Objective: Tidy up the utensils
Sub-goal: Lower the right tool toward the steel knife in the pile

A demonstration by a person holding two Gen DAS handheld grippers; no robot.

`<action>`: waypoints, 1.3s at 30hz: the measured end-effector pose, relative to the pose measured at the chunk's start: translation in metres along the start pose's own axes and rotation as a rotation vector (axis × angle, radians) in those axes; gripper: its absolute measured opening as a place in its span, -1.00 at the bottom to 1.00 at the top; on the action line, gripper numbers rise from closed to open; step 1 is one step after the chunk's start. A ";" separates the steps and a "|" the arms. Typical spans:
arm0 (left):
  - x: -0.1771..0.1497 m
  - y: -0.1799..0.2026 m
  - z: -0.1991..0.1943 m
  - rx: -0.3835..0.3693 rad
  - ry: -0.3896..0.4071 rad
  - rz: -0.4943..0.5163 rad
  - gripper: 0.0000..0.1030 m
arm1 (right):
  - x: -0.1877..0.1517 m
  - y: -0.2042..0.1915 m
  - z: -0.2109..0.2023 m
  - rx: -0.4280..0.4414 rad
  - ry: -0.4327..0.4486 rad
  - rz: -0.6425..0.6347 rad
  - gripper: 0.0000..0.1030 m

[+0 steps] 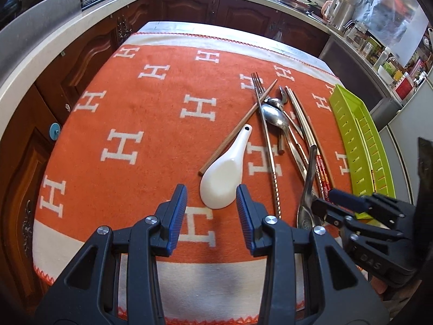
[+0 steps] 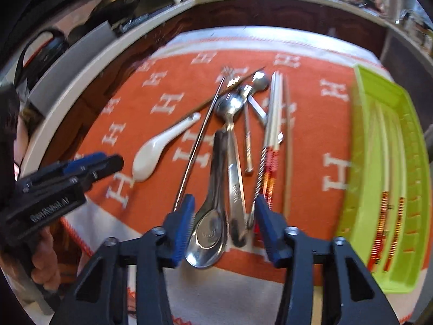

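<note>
In the left wrist view, the left tool is held over the near part of a table covered by an orange cloth patterned with white letters. Its fingers are set apart, with nothing clamped between them; the bowl of a white ceramic spoon is seen just beyond the tips. A wooden chopstick lies slanted partly under that spoon's handle. To the right, a heap of metal cutlery is piled: a fork, a steel spoon and several chopsticks. A green tray is placed at the table's right edge. The right tool is seen at the lower right, over the near end of the heap.

In the right wrist view, which is blurred by motion, the right tool is held above the heap, its fingers apart and nothing gripped. A large steel spoon and a flat metal handle are seen between the tips, below them. The white spoon lies to the left, the left tool beside it. The green tray, on the right, already holds red-banded chopsticks.
</note>
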State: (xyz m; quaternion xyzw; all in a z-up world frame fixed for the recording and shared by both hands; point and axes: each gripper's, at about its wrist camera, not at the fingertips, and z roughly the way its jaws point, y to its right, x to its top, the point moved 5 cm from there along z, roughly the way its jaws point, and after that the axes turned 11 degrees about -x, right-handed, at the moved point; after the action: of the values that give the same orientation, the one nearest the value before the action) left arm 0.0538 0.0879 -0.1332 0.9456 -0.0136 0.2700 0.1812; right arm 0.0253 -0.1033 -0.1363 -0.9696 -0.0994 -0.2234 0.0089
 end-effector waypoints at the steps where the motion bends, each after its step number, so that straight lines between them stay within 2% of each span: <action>1: 0.000 -0.002 0.000 -0.003 0.000 -0.003 -0.34 | -0.002 0.000 0.006 0.006 -0.012 -0.004 -0.40; 3: 0.000 -0.006 0.002 -0.010 -0.003 -0.013 -0.34 | -0.004 0.002 0.014 0.010 -0.027 -0.007 -0.44; 9: 0.002 -0.014 0.006 -0.043 -0.019 -0.041 -0.34 | -0.004 -0.001 0.018 0.002 -0.001 -0.049 -0.49; 14: 0.004 -0.012 0.011 -0.103 -0.040 -0.036 -0.34 | 0.003 -0.009 0.018 -0.009 0.034 -0.093 -0.53; 20: 0.008 -0.018 0.019 -0.167 -0.072 -0.044 -0.34 | 0.008 -0.023 0.022 -0.020 0.085 -0.174 -0.69; 23: 0.010 -0.021 0.023 -0.185 -0.084 -0.052 -0.34 | 0.004 -0.029 0.026 -0.015 0.083 -0.204 -0.93; 28: 0.019 -0.008 0.029 -0.227 -0.086 0.048 -0.34 | 0.002 -0.032 0.024 0.014 0.087 -0.201 -0.95; 30: 0.023 -0.004 0.032 -0.237 -0.089 0.086 -0.42 | 0.003 -0.029 0.025 0.030 0.077 -0.186 -0.95; 35: 0.032 0.002 0.047 -0.290 -0.147 0.153 -0.60 | 0.003 -0.023 0.027 0.062 0.053 -0.152 -0.96; 39: 0.039 0.000 0.057 -0.292 -0.182 0.180 -0.62 | 0.003 -0.016 0.025 0.067 0.048 -0.138 -0.96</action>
State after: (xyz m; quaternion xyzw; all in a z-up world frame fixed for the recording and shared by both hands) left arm 0.1161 0.0707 -0.1575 0.9246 -0.1537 0.1938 0.2896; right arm 0.0354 -0.0854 -0.1575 -0.9540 -0.1734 -0.2431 0.0283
